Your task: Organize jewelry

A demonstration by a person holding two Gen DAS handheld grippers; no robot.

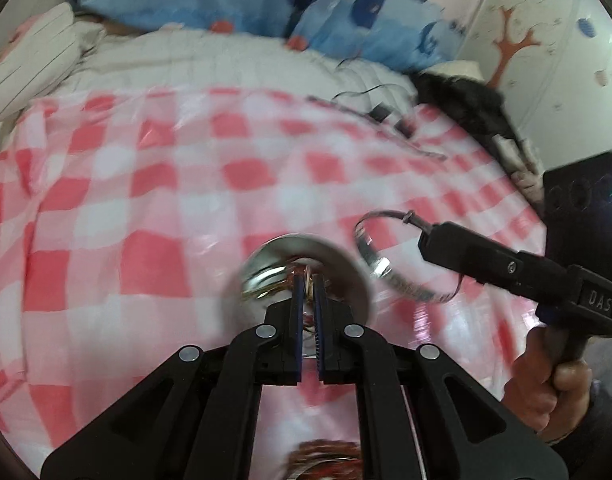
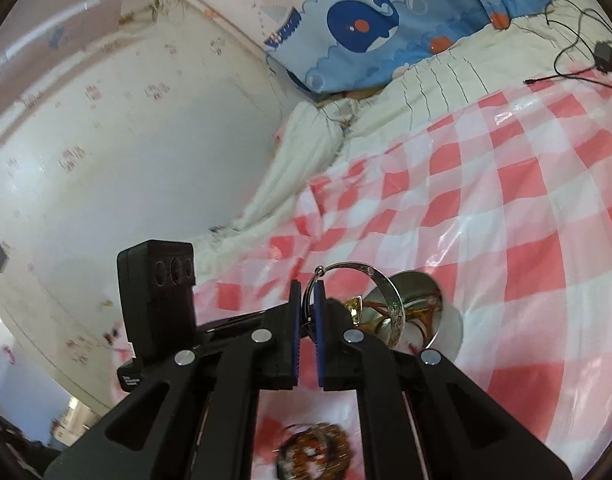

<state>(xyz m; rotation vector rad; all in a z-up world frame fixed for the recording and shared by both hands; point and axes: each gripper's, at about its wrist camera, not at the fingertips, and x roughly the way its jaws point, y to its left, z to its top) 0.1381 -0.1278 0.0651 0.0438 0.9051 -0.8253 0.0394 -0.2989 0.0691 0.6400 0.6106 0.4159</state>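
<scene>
My left gripper (image 1: 308,280) is shut on the rim of a small round metal bowl (image 1: 346,272) and holds it tilted above the pink checked cloth; thin jewelry shows inside it. My right gripper (image 2: 308,286) is shut on the thin part of a silver bangle (image 2: 390,296), which hangs just beside and above the bowl (image 2: 446,320). In the left wrist view the bangle (image 1: 372,258) hangs from the right gripper's (image 1: 422,236) tip, just right of the bowl. A brown beaded bracelet (image 2: 316,450) lies on the cloth below both grippers, blurred.
The pink and white checked plastic cloth (image 1: 186,184) covers a bed. A blue whale-print pillow (image 2: 370,24) and white quilt (image 2: 446,80) lie at the far side. Black cables and a charger (image 2: 604,56) lie near the cloth's edge. Dark clothing (image 1: 466,96) is piled by the wall.
</scene>
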